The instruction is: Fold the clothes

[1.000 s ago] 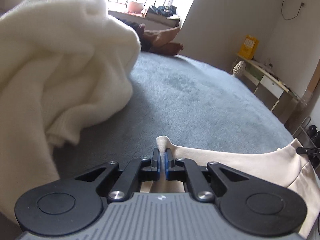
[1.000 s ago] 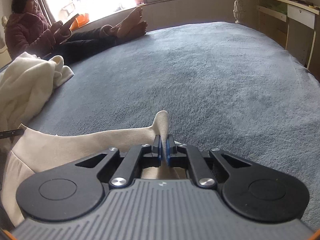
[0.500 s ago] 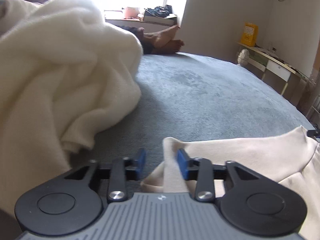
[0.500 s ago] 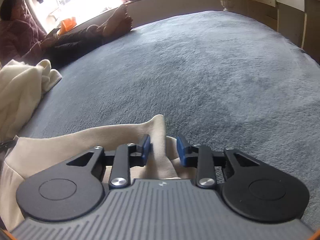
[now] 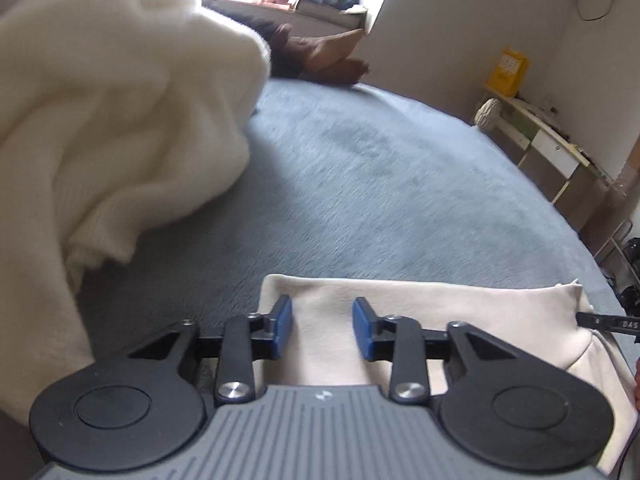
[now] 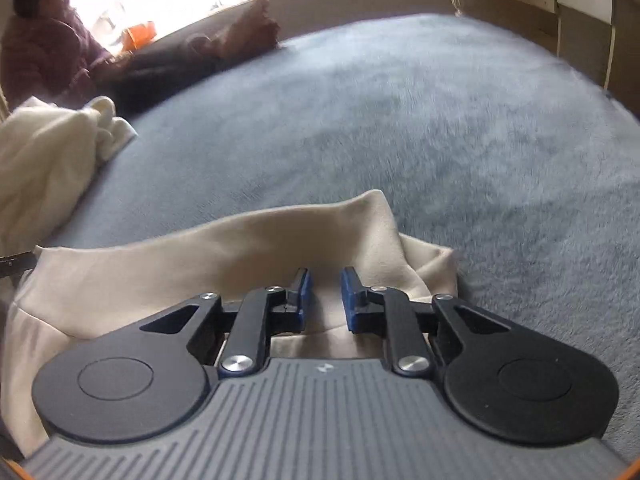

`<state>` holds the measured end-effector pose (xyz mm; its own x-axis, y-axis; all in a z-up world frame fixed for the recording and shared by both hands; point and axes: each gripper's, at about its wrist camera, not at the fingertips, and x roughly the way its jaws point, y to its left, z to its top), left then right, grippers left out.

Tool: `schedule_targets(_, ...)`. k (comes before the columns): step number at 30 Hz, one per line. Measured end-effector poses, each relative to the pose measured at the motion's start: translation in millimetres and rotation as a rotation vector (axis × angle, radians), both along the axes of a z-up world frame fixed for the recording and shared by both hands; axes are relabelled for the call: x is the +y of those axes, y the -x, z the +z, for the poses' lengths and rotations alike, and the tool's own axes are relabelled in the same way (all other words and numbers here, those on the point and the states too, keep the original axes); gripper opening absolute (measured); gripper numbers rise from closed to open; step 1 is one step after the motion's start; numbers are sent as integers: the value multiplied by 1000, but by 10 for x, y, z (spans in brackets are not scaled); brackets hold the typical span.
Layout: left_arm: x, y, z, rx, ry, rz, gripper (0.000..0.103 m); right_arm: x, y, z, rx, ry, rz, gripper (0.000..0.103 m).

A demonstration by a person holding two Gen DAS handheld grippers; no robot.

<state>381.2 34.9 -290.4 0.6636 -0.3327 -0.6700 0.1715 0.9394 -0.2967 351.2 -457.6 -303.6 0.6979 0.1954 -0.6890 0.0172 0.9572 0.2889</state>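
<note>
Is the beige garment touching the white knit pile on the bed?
Apart. The left wrist view shows bare grey blanket between the beige garment and the white knit pile.

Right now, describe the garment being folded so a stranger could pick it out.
On the big grey-blue bed cover, look at the near edge, just under both grippers. There lies the beige garment, flat and smooth-woven. The white fleecy heap beside it is paler, thicker and rumpled.

The beige garment [image 5: 420, 308] lies folded on the grey bed [image 5: 380, 184], its far edge straight with a slightly raised right corner. A white fleece garment [image 5: 112, 112] lies crumpled in a heap to its left, well apart.
</note>
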Motion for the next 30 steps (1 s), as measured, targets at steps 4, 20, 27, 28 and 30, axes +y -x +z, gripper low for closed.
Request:
schedule_targets(4,73,102,167,-52,22,-9,41,17,36,226,-9,6,-8,14)
schedule_targets(20,-73,156,205,-49,-28,-55,43,-419,306,603,22,-2,-178,14)
schedule_targets(27,-212,526,373,26,44,-216,46,-73,889,862,95,134,40,12)
schedule_targets(28,-235,581,340,40,47,-235,46,-51,918,812,110,139,57,12)
schedule_targets(30,-287,665,213,65,13,-252,46,-76,901,530,164,157,55,12)
